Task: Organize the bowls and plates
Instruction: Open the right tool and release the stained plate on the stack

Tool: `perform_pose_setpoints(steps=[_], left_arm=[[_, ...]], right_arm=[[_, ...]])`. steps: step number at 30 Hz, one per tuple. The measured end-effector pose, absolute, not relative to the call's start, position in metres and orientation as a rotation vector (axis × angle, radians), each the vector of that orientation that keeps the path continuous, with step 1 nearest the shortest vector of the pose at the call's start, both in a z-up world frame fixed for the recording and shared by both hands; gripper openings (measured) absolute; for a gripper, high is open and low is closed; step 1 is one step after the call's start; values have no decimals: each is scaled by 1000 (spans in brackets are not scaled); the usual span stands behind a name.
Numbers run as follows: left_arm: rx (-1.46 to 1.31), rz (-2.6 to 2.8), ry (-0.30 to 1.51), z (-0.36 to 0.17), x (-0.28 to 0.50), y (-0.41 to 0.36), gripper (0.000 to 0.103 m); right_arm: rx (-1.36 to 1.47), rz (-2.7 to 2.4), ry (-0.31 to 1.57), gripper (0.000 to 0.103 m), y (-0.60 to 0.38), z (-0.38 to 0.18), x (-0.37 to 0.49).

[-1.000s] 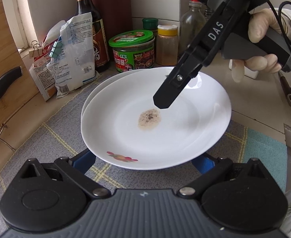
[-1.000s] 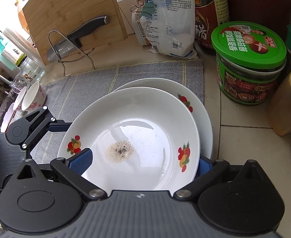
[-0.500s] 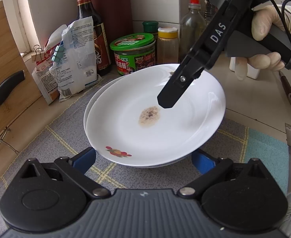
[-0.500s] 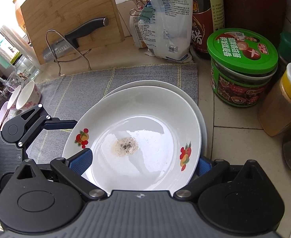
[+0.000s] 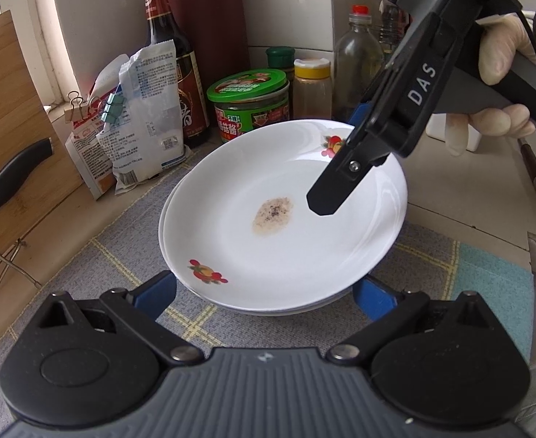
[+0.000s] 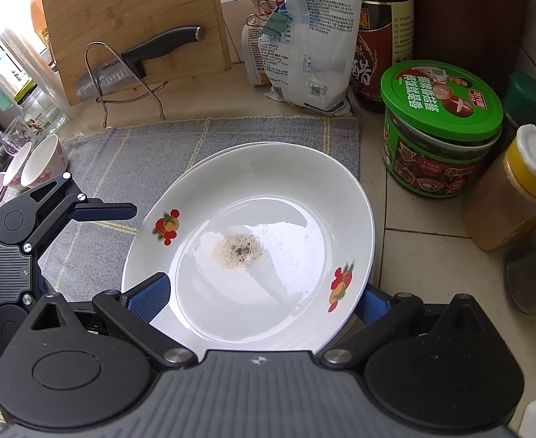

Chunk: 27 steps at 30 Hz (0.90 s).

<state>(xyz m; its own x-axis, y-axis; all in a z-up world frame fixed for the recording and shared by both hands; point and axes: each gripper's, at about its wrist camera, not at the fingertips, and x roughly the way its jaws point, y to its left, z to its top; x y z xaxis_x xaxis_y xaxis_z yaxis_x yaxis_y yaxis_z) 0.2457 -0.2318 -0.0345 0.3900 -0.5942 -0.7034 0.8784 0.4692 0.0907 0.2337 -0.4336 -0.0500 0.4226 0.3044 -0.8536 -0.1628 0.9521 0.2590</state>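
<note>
A white plate [image 5: 304,241] with fruit prints and a brown food smear sits on top of a second white plate [image 5: 165,226] on the grey mat [image 5: 96,284]. Both also show in the right wrist view: top plate [image 6: 268,292], lower plate's rim [image 6: 217,153]. My right gripper [image 6: 260,299] is open, its blue pads either side of the top plate's near rim; in the left wrist view its finger [image 5: 344,186] hangs over the plate. My left gripper [image 5: 264,292] is open, its pads either side of the stack's near edge.
A green-lidded jar [image 6: 439,127], yellow-capped spice jar [image 6: 516,189], soy sauce bottle [image 6: 381,36] and clipped bags [image 6: 304,43] stand behind the plates. A cutting board with knife [image 6: 133,62] is at the back left. Small bowls [image 6: 34,164] lie at the mat's left end.
The top plate has come down and shifted over the lower plate, now resting nested on it. Both grippers have drawn back a little from the stack.
</note>
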Motion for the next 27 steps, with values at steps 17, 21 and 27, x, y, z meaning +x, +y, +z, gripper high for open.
perform_pose_setpoints(steps=[17, 21, 27], left_arm=[[480, -931, 634, -30, 236, -226, 102], [468, -922, 622, -27, 231, -223, 102], [441, -898, 598, -20, 224, -216, 102]], right_arm=[[76, 289, 1109, 103, -424, -49, 218], [48, 272, 1116, 103, -421, -50, 212], [6, 272, 1056, 103, -418, -40, 198]])
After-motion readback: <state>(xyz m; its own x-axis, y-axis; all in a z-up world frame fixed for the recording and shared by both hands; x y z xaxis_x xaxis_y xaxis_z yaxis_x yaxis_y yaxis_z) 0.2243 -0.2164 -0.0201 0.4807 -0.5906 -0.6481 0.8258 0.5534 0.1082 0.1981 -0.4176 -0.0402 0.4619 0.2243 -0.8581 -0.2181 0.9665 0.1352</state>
